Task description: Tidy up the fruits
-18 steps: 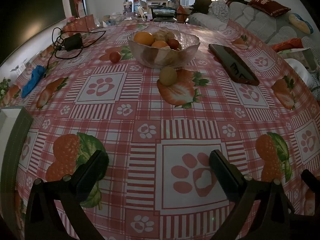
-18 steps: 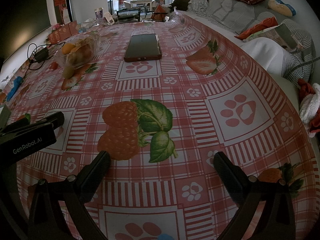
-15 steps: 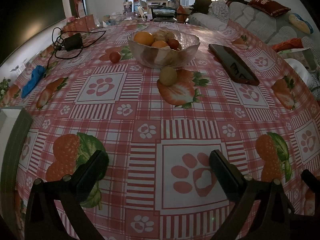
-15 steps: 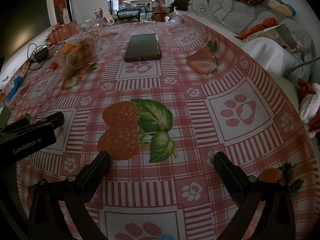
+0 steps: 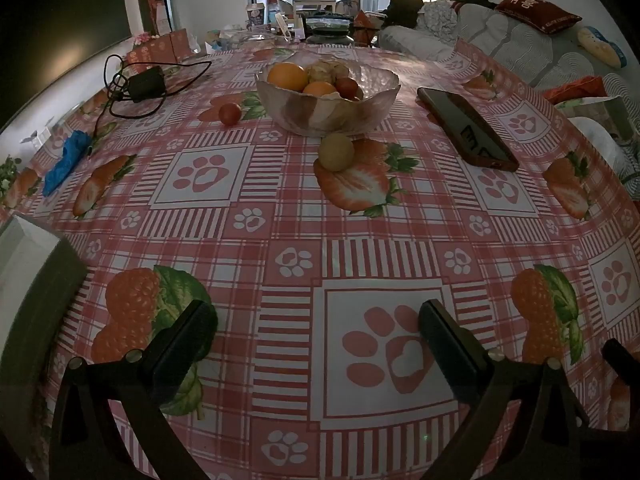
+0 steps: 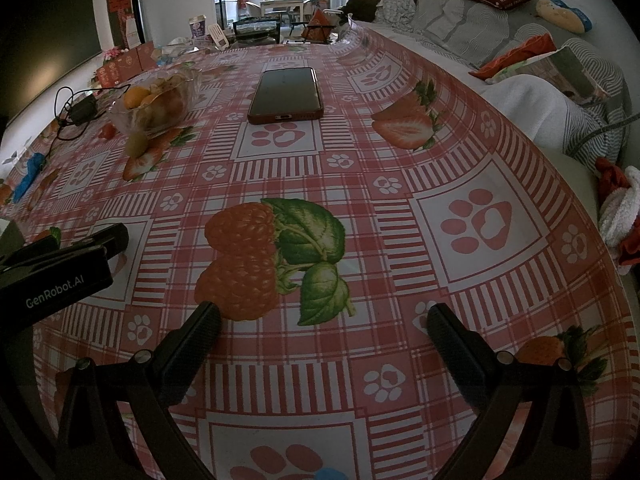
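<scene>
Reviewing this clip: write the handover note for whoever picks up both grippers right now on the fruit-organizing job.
Left gripper: open, empty, over bare tablecloth.
Right gripper: open, empty, also over the cloth, nearer the sofa side.
Glass bowl sits mid-table, already holding oranges and other fruit.
Loose: yellow-green fruit just in front of the bowl; small red fruit to the bowl's left.
Phone lies right of the bowl; charger far left.
Left to do: likely put both loose fruits in the bowl.
</scene>
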